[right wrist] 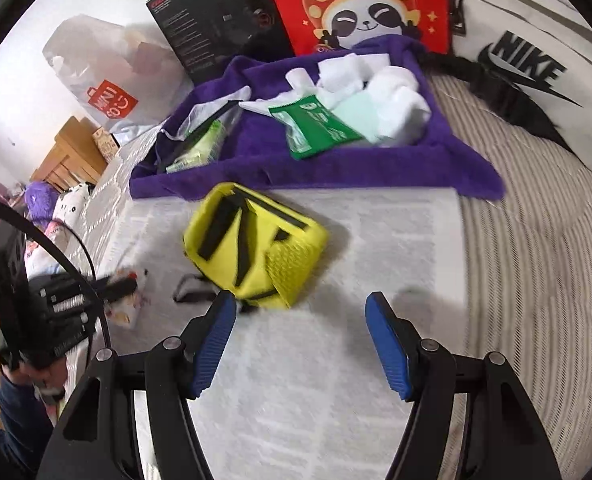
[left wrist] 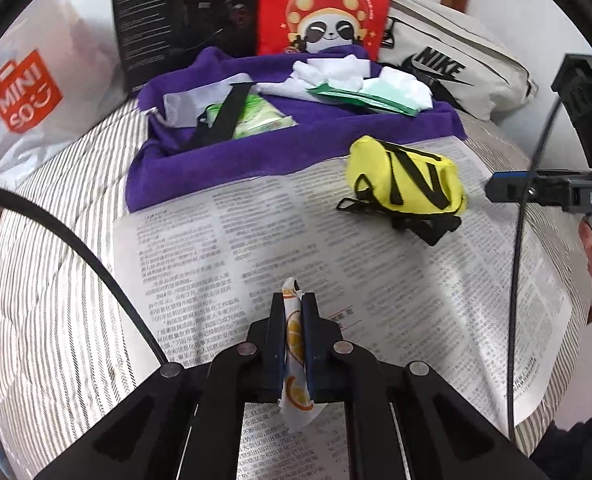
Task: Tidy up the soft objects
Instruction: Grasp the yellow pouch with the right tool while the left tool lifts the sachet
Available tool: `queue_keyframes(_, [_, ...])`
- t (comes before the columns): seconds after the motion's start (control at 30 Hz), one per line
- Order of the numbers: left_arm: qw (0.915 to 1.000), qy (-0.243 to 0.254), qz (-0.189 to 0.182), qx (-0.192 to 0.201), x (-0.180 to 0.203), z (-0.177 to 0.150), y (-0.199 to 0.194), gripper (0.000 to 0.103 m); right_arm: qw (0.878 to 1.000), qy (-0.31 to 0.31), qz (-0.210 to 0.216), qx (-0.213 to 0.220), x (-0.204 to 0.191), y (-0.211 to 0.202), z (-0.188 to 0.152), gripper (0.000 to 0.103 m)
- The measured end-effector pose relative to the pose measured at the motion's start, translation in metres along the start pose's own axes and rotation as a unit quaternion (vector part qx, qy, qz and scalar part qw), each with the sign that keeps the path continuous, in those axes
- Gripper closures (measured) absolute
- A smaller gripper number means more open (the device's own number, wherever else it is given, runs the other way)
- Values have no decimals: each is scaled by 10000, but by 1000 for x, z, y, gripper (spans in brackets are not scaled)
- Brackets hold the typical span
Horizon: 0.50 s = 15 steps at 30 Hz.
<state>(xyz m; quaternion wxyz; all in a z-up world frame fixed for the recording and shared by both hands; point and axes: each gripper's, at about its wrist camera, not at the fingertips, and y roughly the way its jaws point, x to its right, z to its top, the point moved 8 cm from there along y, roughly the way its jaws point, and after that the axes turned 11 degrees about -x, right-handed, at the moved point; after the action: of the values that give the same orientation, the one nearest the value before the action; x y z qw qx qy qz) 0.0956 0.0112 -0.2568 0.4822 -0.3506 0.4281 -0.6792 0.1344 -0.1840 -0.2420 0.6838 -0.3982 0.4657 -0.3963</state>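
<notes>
— What's under it all?
— A striped quilt [left wrist: 55, 216] with a newspaper [left wrist: 376, 256] spread flat, a purple towel [left wrist: 223, 160] behind it, bags against the white wall.
— And the tongs?
— The left gripper [left wrist: 294, 312] is clamped on an orange-printed sachet [left wrist: 293, 344] above the paper. The right gripper [right wrist: 300, 312] gapes, nothing in it, the yellow pouch [right wrist: 255, 248] lying just ahead.

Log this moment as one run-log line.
left hand-held gripper: shut on orange-print packet | right hand-held gripper: open, empty | yellow pouch: on newspaper | purple towel: holds sorted items
</notes>
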Motion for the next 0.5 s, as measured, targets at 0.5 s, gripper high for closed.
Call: queue_keyframes(0.5, [9991,-290,-45,292,-4,-2,4,88,9985,43,-473,-281,-8,35,17,59])
